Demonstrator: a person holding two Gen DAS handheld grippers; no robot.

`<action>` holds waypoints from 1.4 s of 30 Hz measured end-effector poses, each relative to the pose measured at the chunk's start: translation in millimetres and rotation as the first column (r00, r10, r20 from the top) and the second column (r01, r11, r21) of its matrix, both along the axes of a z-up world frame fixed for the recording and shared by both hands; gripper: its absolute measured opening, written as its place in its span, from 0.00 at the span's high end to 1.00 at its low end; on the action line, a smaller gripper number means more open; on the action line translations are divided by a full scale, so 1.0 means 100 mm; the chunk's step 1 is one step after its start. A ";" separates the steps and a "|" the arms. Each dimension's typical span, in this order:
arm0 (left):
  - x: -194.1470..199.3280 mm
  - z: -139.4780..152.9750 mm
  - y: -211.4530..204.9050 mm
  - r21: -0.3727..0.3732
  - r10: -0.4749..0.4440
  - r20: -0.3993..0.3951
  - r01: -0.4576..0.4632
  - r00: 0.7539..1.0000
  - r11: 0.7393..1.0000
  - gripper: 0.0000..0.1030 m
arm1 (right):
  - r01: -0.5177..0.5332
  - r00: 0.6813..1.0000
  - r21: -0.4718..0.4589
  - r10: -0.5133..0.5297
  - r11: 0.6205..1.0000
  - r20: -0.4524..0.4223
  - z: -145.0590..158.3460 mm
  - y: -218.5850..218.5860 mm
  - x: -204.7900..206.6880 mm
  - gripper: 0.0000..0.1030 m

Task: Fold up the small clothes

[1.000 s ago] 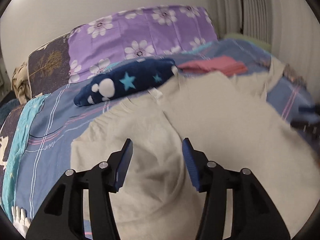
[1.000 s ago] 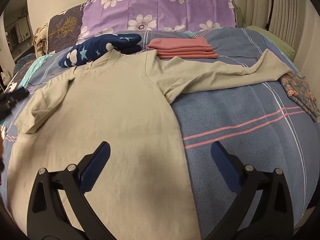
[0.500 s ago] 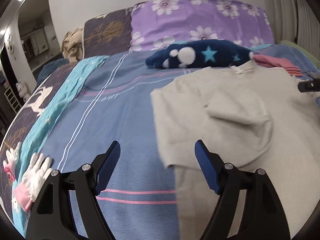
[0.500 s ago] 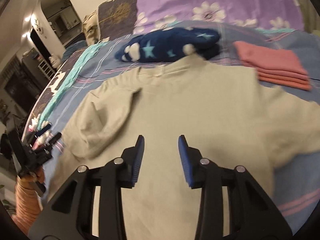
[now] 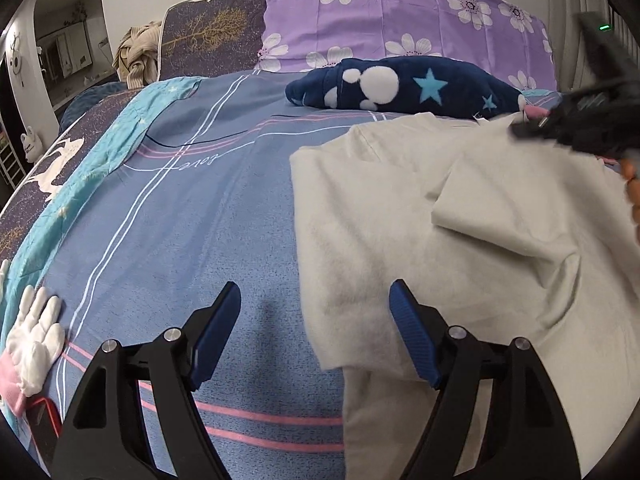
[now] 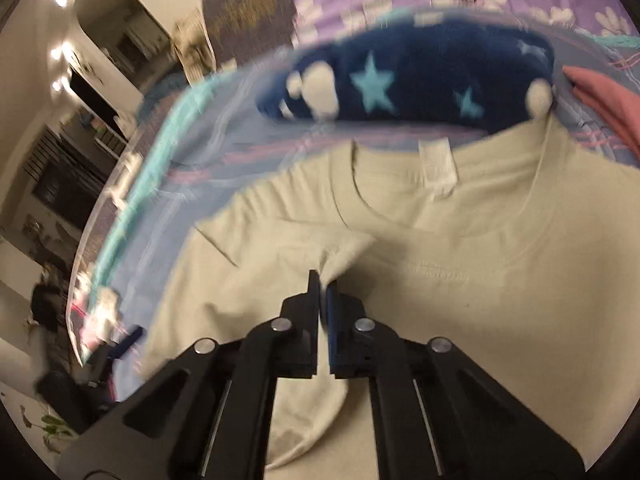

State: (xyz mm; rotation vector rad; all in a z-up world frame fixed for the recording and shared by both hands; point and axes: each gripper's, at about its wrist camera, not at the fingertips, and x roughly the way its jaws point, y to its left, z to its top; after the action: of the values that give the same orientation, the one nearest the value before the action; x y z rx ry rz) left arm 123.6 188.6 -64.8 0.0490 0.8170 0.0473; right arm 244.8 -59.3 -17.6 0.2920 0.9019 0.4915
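Observation:
A beige T-shirt (image 5: 400, 208) lies on the blue striped bedspread (image 5: 200, 184), its left sleeve folded in over the chest. My left gripper (image 5: 316, 312) is open and empty, low over the shirt's left edge. My right gripper (image 6: 322, 280) is shut on a pinch of the folded sleeve (image 6: 344, 256), just below the shirt's collar (image 6: 440, 216) and its white label. The right gripper also shows as a dark blur at the right edge of the left wrist view (image 5: 576, 128).
A navy star-patterned plush garment (image 5: 404, 88) lies behind the shirt, before a purple flowered pillow (image 5: 400, 12). Folded pink clothes (image 6: 604, 108) sit at the back right. White gloves (image 5: 34, 336) lie at the bed's left edge, by a turquoise cloth strip (image 5: 92, 152).
My right gripper moved forward over the shirt toward the collar and closed on the folded sleeve. My left gripper stayed open and shifted slightly along the shirt's left edge.

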 end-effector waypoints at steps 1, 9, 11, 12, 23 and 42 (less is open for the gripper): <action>0.00 -0.01 0.01 -0.003 0.004 -0.002 -0.004 1.000 1.000 0.25 | 0.033 0.998 -0.001 -0.032 0.999 0.054 0.15 -0.13 -0.10 0.97; -0.01 -0.01 -0.10 0.082 0.020 0.010 -0.021 1.000 0.996 0.25 | 0.284 0.958 -0.044 -0.285 0.958 -0.017 -0.02 -1.38 -0.72 0.63; -0.03 0.00 -0.12 0.103 0.022 0.018 -0.024 1.000 0.994 0.25 | 0.303 0.946 -0.034 -0.305 0.952 -0.106 -0.24 -1.64 -0.80 0.62; -0.04 0.01 -0.13 0.109 0.023 0.021 -0.025 1.000 0.994 0.25 | 0.312 0.940 -0.014 -0.311 0.950 -0.141 -0.33 -1.72 -0.81 0.62; 0.20 0.29 0.05 -0.006 0.093 0.043 -0.092 0.995 0.996 0.25 | 0.152 0.977 0.017 -0.147 0.988 -0.152 -0.35 -1.51 -0.29 0.48; 0.62 0.22 0.04 -0.121 0.150 0.064 -0.141 0.987 0.983 0.86 | 0.299 0.954 -0.192 -0.289 0.935 0.080 -0.08 -1.54 -0.44 0.88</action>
State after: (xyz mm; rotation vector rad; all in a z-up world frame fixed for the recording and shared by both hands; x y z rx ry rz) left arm 185.4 192.3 -42.9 -0.1217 0.7479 0.1390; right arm 200.5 -213.7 -25.1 0.2225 0.8339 0.1267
